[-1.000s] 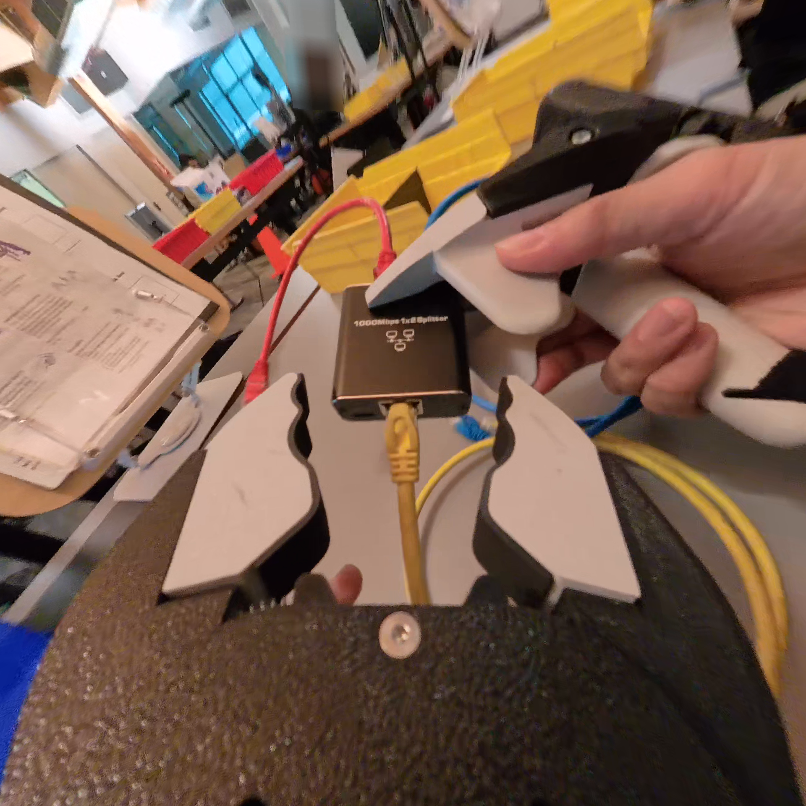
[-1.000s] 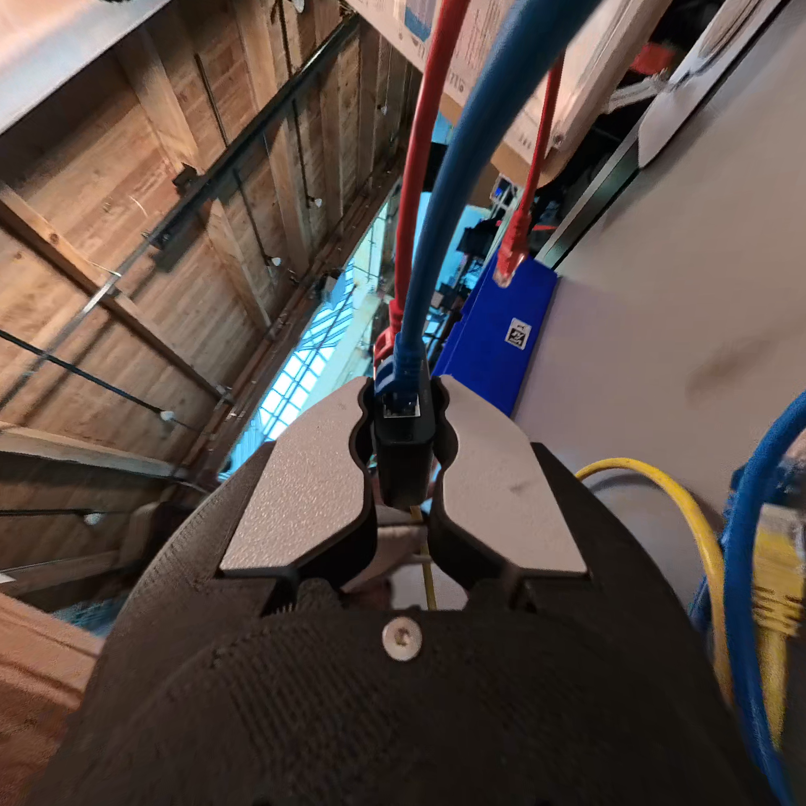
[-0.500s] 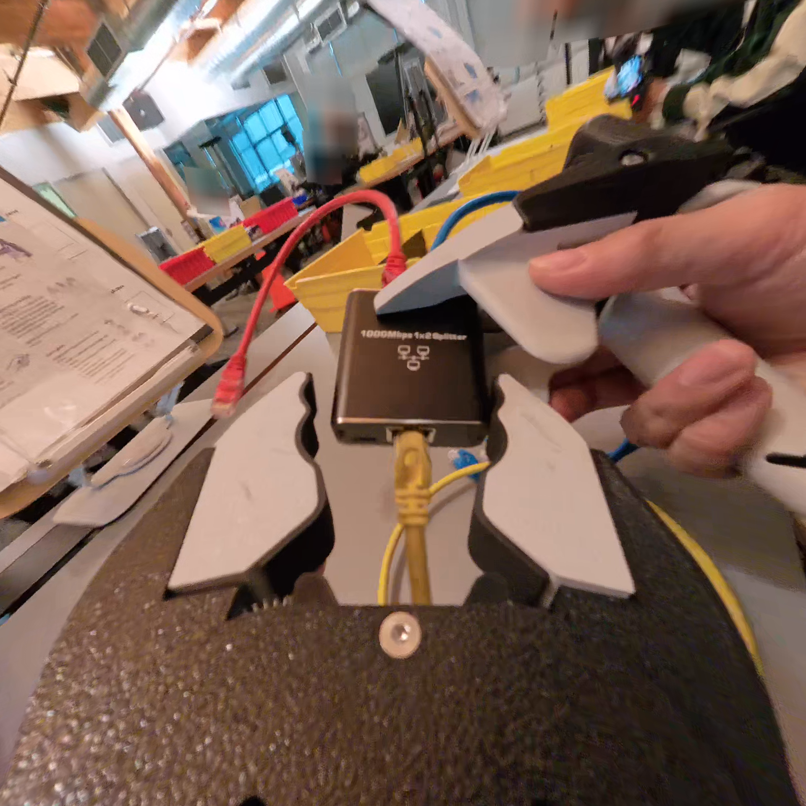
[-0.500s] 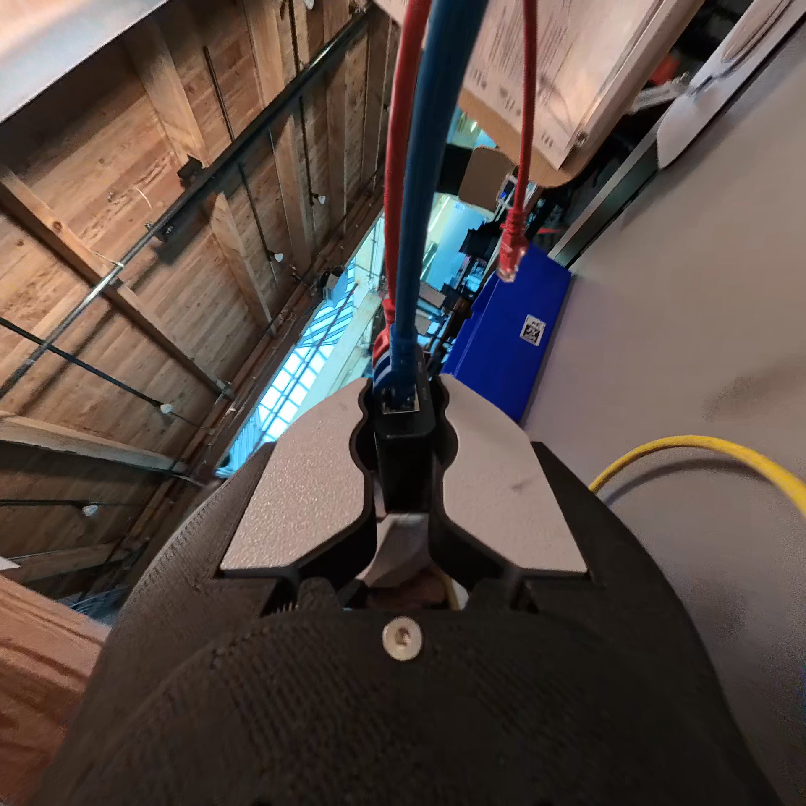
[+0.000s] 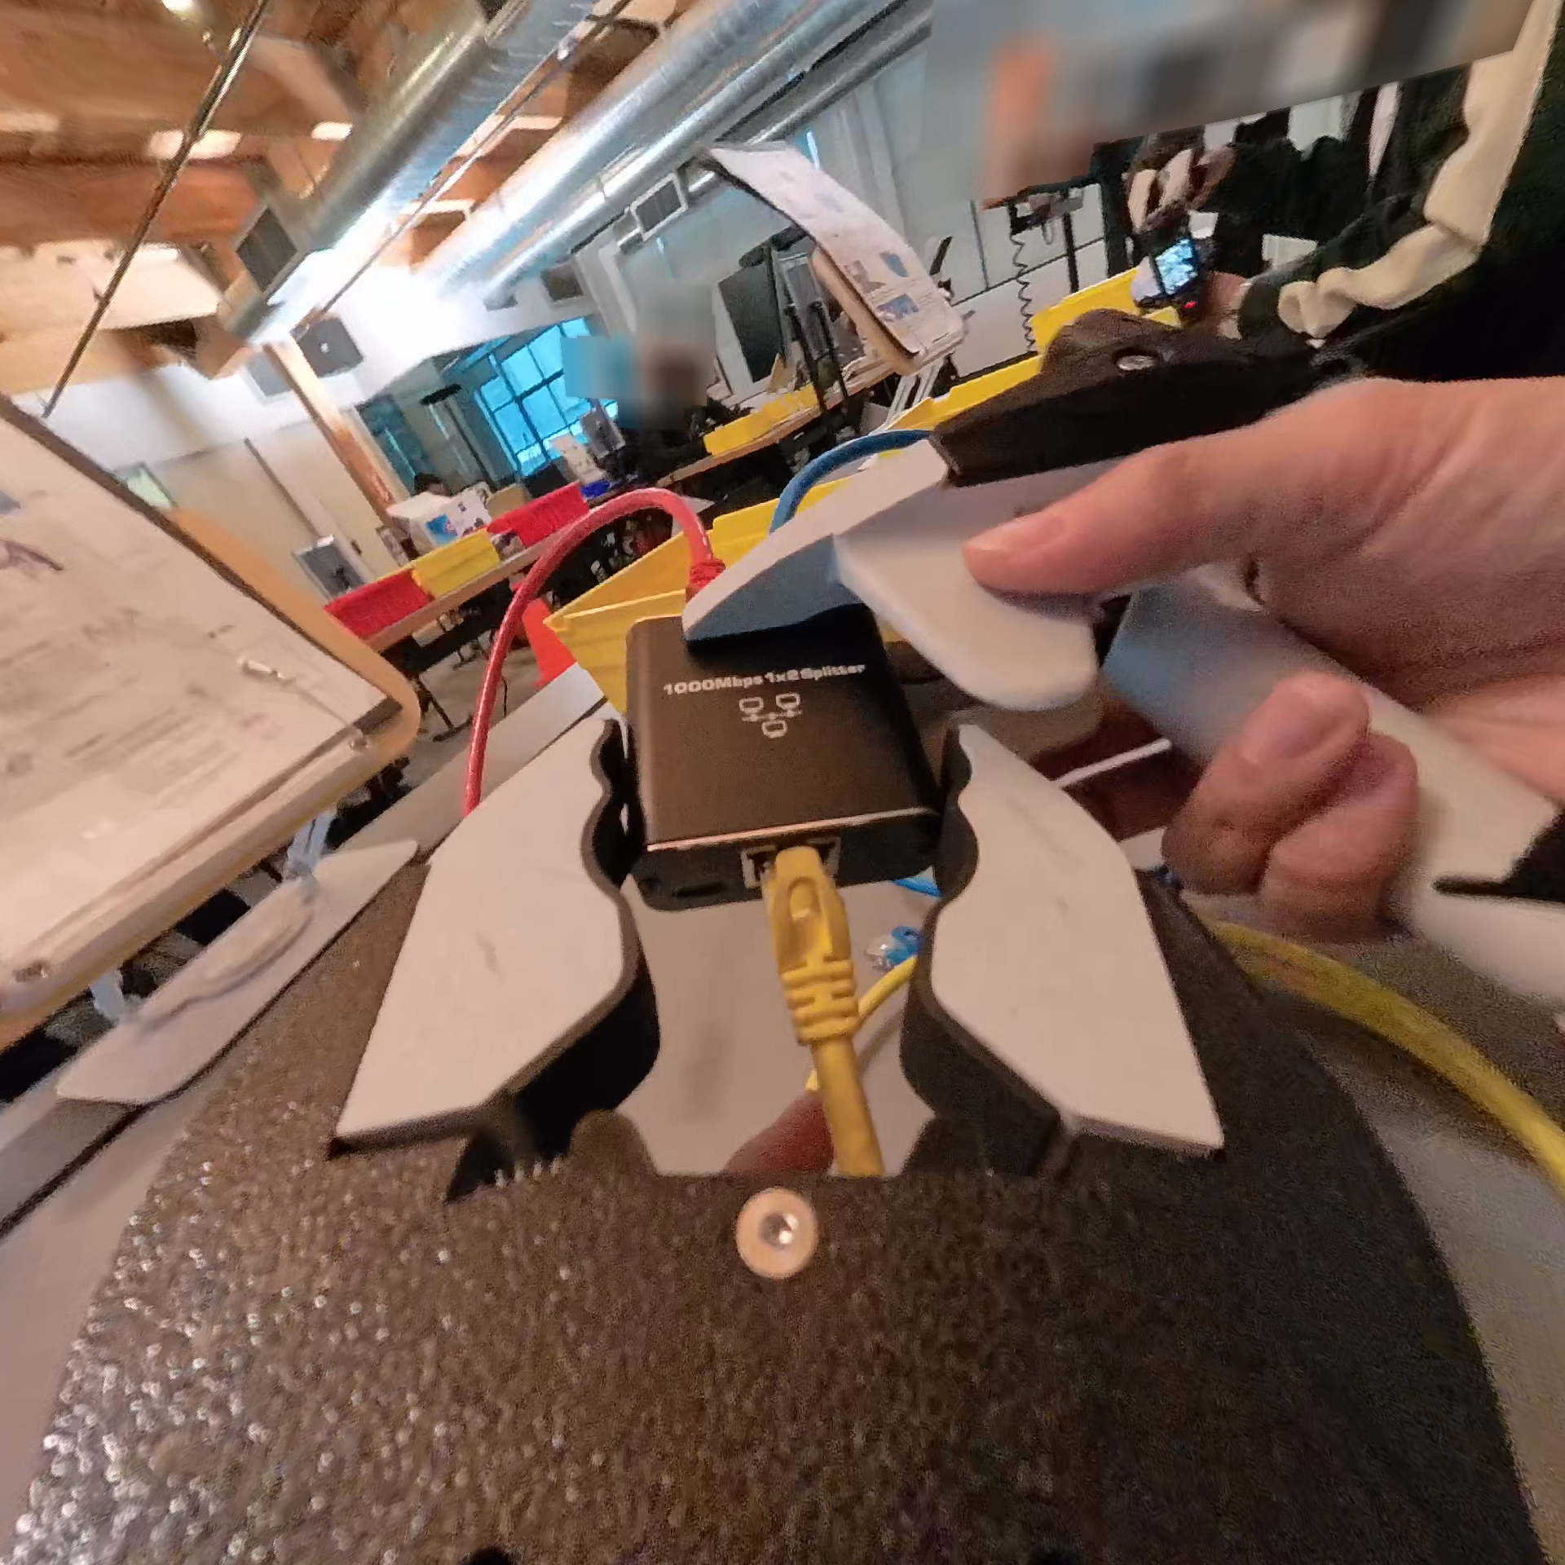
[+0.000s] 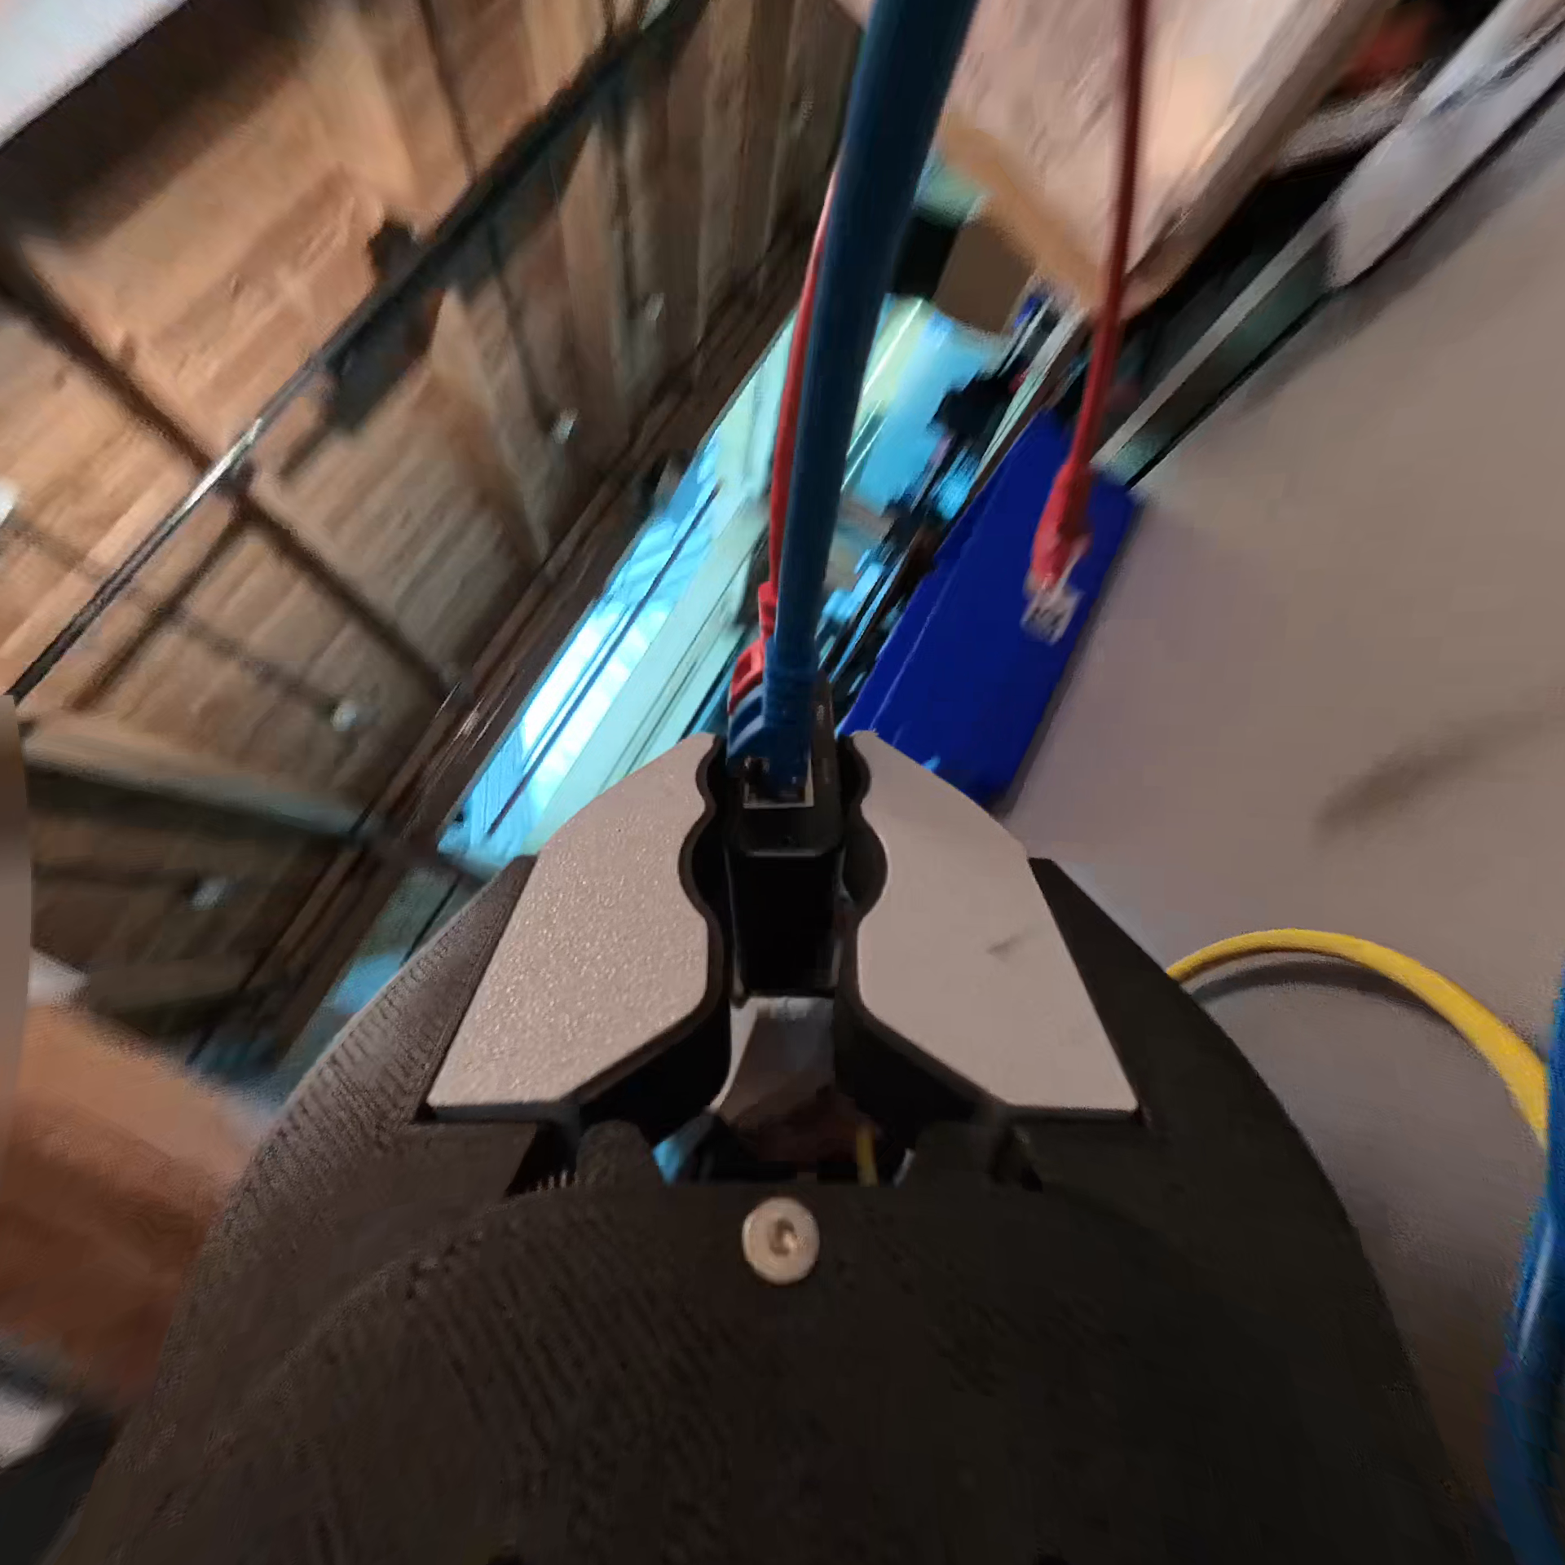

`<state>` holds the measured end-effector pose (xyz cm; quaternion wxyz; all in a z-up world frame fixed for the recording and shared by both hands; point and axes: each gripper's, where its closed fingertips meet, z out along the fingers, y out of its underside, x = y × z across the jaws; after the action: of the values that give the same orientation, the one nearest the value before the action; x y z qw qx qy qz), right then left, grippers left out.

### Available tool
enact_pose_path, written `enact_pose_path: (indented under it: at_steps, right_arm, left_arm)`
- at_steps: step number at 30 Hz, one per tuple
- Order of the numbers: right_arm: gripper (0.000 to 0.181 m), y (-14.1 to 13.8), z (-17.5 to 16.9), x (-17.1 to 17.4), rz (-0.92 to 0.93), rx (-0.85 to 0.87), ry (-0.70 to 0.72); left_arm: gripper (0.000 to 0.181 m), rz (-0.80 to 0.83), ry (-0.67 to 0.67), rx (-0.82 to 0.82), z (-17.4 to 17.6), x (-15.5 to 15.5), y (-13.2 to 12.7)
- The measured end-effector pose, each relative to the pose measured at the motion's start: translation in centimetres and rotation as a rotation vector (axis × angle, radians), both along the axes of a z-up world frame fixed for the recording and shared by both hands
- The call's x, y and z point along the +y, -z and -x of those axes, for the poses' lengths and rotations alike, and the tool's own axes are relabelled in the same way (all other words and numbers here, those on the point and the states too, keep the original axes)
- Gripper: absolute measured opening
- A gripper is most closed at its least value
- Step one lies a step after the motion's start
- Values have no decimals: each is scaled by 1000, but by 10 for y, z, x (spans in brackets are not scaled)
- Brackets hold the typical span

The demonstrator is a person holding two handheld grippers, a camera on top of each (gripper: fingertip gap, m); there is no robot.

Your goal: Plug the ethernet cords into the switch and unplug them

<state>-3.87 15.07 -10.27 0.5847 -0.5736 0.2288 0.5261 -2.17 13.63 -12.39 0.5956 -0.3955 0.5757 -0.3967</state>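
Closer now, the small black metal switch box (image 5: 783, 754) sits lengthwise between the spread left gripper (image 5: 783, 855); the right gripper (image 6: 783, 855) clamps its far end; the yellow ethernet cord (image 5: 817, 974) trails back from the near port.

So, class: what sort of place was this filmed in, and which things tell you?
Most likely an open workshop or lab, not a home. Yellow bins and red bins sit on long tables, bare metal ducts run under a wooden ceiling, and big windows close the far end.

The switch (image 5: 783, 745) top carries white lettering and a network symbol.
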Motion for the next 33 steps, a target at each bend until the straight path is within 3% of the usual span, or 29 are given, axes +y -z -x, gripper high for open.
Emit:
enact_pose_path:
  at_steps: [3,6,8,9,13,16,19,22,27,33]
  right_arm:
    - [50,-7,22,-13,-38,-26,-307]
    - [55,5,39,-21,-17,-226,-433]
    - [47,11,50,-23,-25,-329,-475]
    - [27,19,50,-20,7,-383,-469]
    - [25,18,43,-7,-2,-348,-368]
    - [25,14,23,1,14,-215,-229]
    - [24,9,11,1,19,-112,-178]
    - [24,7,20,-1,27,-92,-220]
    - [24,3,35,-3,38,-83,-246]
    - [24,7,38,-2,68,-34,-254]
  left_arm:
    - [70,-123,90,-20,18,2,-6]
    - [69,-132,182,-14,30,-1,-5]
    - [69,-174,269,10,35,-12,1]
    - [69,-183,298,31,36,-16,4]
    - [69,-273,212,91,35,-5,11]
    - [71,-300,39,136,37,20,1]
    - [61,-277,-32,211,49,28,-14]
    - [62,-154,41,187,53,12,-29]
    - [64,-68,69,250,45,14,-6]
    - [65,13,146,122,37,10,-1]
